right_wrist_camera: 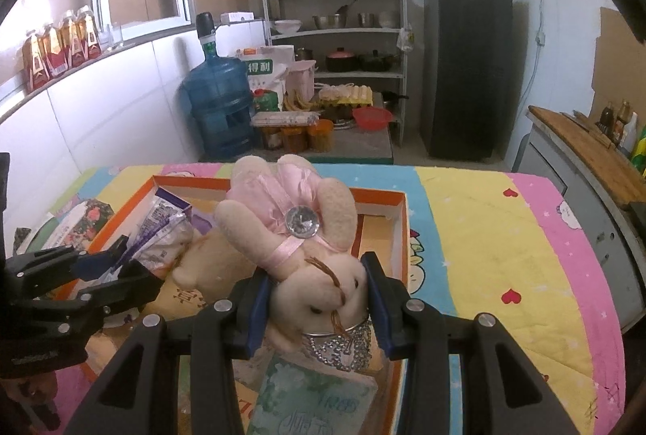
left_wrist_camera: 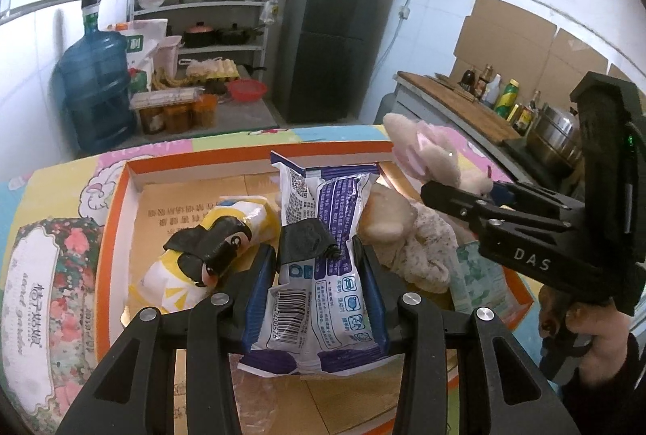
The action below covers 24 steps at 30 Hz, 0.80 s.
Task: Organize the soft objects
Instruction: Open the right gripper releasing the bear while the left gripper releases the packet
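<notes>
Bunny (right_wrist_camera: 307, 261), a cream plush with a pink dress and a round gem on it, sits clamped by the head between my right jaws, its ears and dress reaching forward past the tips; a beaded chain hangs from it at the base of the jaws. From my left camera I see the same bunny (left_wrist_camera: 434, 152) held up off to the right of my left jaws, above the right wall of the orange box (left_wrist_camera: 117, 209). My right gripper (right_wrist_camera: 317, 298) hovers over the near right part of that box (right_wrist_camera: 397, 229), and below the jaws lies a green tissue pack (right_wrist_camera: 319, 398). My left gripper (left_wrist_camera: 319, 273) has its jaws closed on a white and purple packet (left_wrist_camera: 323, 265), which runs lengthwise between the blue pads and sticks out well beyond the tips; a crumpled black scrap (left_wrist_camera: 307, 241) rests on the packet between the jaws. Just left of the left jaws lies a yellow and white plush (left_wrist_camera: 206, 253) with a black patch, inside the box. Just right of them are a pale plush (left_wrist_camera: 387, 217) and a speckled cloth (left_wrist_camera: 428, 249), touching each other. Outside the box, far to the left, a floral tissue pack (left_wrist_camera: 44, 281) rests on the quilted desk (right_wrist_camera: 504, 253). From my right camera the left gripper (right_wrist_camera: 101, 269) appears to the left, the packet (right_wrist_camera: 161, 233) in its jaws.
</notes>
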Available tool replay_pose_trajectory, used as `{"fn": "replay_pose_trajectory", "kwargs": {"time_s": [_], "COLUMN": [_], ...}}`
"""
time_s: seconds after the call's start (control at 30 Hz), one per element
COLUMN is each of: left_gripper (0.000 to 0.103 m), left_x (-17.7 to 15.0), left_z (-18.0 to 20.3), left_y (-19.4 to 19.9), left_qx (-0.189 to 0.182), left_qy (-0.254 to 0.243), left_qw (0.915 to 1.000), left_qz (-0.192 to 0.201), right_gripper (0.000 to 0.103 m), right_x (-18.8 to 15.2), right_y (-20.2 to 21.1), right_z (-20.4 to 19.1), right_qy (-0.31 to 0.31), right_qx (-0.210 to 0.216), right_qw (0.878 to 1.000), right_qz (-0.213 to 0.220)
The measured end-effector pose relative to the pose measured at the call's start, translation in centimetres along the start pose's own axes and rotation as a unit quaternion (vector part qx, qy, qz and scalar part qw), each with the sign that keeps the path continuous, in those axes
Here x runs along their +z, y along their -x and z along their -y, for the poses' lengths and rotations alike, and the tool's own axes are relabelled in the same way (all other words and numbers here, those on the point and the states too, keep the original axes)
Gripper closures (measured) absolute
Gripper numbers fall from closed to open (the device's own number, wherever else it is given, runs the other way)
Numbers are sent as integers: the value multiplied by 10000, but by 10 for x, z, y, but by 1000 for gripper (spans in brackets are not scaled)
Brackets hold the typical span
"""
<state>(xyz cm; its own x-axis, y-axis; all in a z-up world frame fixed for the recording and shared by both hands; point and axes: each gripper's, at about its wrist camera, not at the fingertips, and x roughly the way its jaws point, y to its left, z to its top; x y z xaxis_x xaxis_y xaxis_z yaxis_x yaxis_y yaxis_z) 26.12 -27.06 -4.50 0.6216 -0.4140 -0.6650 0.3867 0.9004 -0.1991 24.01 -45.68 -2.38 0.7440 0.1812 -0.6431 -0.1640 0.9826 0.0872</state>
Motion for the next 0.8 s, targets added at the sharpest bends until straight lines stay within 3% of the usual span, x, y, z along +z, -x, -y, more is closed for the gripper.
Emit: {"fn": "replay_pose_trajectory", "kwargs": {"time_s": [0.23, 0.4, 0.63, 0.8], "left_gripper": [58, 48, 38, 36], "left_x": [-1, -2, -5, -5], "left_z": [-1, -3, -6, -7], "left_y": [0, 2, 13, 22], "left_qx": [-61, -115, -171, -135], "left_qy": [46, 132, 152, 147], "left_qw": [10000, 9998, 9996, 9995], "left_qz": [9, 13, 140, 242], "right_gripper": [58, 56, 38, 37], "right_x": [-6, -11, -13, -15], "right_y": [-13, -17, -14, -11], "right_z": [-1, 4, 5, 7], "right_qy": [40, -64, -112, -193], "right_qx": [9, 108, 136, 171], "right_qw": [9997, 9996, 9996, 9995], "right_qz": [-221, -251, -218, -206]}}
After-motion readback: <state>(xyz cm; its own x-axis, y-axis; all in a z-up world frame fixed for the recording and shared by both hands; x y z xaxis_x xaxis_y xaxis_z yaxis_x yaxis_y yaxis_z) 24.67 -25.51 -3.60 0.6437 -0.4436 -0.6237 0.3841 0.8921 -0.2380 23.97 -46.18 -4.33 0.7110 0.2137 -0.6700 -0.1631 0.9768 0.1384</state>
